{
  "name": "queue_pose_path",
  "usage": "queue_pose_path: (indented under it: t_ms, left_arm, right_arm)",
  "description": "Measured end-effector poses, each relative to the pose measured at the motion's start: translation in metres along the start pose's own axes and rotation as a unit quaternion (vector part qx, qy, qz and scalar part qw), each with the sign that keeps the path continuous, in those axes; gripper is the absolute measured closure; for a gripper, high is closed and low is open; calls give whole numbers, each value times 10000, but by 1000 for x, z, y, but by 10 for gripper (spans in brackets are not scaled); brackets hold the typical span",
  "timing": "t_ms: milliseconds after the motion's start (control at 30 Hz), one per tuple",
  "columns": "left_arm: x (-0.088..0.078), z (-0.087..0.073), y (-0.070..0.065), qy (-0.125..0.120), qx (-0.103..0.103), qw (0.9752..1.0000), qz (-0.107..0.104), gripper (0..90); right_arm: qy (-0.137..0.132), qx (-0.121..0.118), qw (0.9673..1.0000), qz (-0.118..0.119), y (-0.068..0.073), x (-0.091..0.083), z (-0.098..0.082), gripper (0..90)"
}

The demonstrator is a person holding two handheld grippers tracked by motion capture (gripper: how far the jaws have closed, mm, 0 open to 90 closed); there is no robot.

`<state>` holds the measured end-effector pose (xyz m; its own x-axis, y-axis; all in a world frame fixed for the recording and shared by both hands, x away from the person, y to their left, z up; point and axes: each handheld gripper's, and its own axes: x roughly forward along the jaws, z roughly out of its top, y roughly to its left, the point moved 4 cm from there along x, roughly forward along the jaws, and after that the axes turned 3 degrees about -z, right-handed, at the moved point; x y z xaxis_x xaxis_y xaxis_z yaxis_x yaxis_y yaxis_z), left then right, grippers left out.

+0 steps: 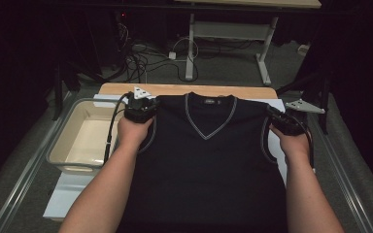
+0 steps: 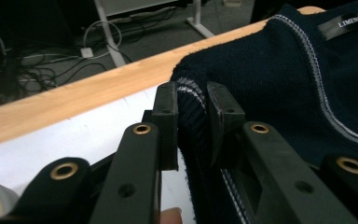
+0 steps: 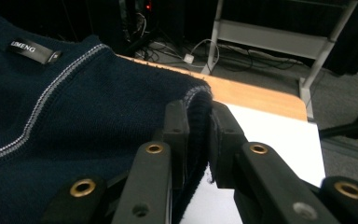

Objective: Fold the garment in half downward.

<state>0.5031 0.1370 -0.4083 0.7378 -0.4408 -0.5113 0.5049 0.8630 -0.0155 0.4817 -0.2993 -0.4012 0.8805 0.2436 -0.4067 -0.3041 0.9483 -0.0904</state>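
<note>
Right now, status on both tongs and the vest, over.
Left tongs shut on one shoulder of the vest, right tongs shut on the other. Vest spread front-up on the table. Bin beside it, nothing in the way.

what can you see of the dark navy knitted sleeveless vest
The dark navy knitted sleeveless vest has a V-neck and armholes edged in pale grey striping and a black label inside the collar. It lies front up on the white sheet over the wooden table. The left gripper and right gripper each pinch a shoulder.
</note>
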Motion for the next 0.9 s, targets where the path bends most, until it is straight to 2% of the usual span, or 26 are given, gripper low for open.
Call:
queue_pose_path:
  t_ms: [133,200,333,433,567,700,900]
  left_arm:
    - [4,-5,0,142,-38,9999,-9,731]
    - [7,-13,-3,232,-32,9997,-23,729]
    - [9,-28,-6,336,-122,9993,-87,729]
    - [5,-36,-8,321,-150,9993,-144,729]
    - [-5,-52,-14,170,-344,9987,-347,730]
    - [-16,-66,-23,111,-231,9986,-460,729]
    - [-32,-92,-36,199,65,9977,-645,728]
  right_arm:
    - [26,-23,10000,17,2,8,2,808]
    - [138,18,9999,59,3,11,-3,808]
    - [311,-91,9994,111,9,13,-18,809]
    - [327,-11,9993,156,12,10,-28,809]
    - [333,23,9992,216,14,-1,-40,809]
    - [288,-12,9991,296,19,-16,-49,808]
    - [203,-22,9987,470,30,-40,-67,807]
